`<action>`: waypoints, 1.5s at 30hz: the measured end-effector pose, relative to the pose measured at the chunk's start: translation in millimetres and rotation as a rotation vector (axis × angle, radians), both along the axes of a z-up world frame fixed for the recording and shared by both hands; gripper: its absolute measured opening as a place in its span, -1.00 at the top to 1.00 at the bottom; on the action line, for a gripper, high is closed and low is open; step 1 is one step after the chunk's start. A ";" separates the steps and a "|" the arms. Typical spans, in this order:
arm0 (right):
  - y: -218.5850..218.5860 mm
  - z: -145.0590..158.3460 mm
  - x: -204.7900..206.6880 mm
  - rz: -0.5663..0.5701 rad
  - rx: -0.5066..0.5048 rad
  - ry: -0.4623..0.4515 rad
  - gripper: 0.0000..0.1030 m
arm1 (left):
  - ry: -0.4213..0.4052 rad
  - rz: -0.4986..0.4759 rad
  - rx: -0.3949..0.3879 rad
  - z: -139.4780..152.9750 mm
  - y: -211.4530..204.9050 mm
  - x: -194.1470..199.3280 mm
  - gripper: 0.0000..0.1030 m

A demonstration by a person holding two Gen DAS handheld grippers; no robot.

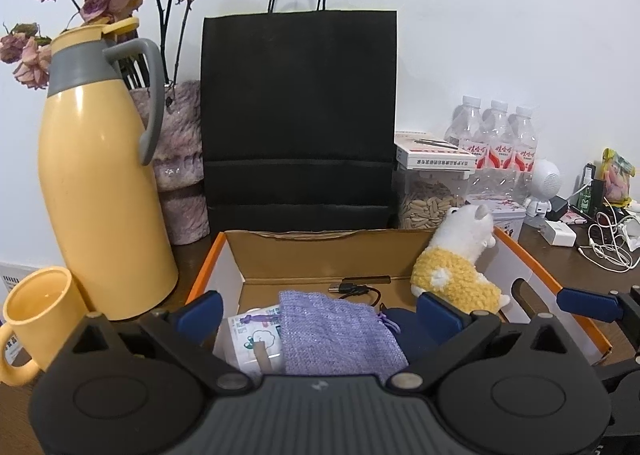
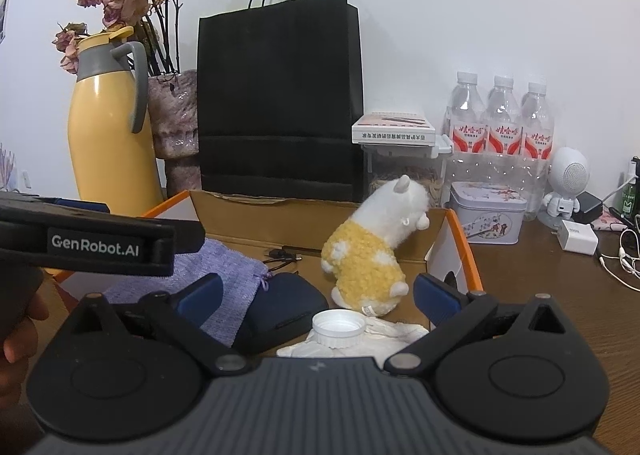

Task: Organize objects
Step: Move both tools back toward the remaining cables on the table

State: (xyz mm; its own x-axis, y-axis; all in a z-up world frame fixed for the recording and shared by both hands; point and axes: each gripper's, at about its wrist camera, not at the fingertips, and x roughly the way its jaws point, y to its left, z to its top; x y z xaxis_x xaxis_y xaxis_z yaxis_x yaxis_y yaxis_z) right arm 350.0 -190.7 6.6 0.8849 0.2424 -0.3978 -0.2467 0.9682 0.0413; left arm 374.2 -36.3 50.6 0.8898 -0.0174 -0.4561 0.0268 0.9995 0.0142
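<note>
"GenRobot.AI" lettering marks the left gripper beside the cardboard box.

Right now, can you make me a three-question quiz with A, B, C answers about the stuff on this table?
1. Where is the plush toy?
A. inside the cardboard box
B. on top of the black paper bag
C. in the yellow mug

2. How many water bottles stand by the wall?
A. one
B. three
C. six

3. How is the right gripper?
A. shut on the toy
B. shut on the bag
C. open, holding nothing

Answers: 1 A, the box walls stand around the toy. 2 B, three capped bottles stand side by side. 3 C, its blue fingers stand wide apart.
</note>
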 end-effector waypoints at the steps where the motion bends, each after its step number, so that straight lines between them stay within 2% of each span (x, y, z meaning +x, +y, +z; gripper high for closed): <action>1: 0.1 0.5 -1.1 0.001 -0.001 -0.003 -1.00 | -0.004 -0.002 0.000 0.4 0.2 -2.2 -1.00; 26: -11.5 3.9 -69.6 -0.014 -0.020 -0.033 -1.00 | -0.056 -0.008 -0.018 -0.5 5.5 -79.2 -1.00; 45: -33.0 -13.3 -125.8 -0.043 -0.005 -0.002 -1.00 | -0.016 -0.035 0.001 -26.7 -2.2 -132.7 -1.00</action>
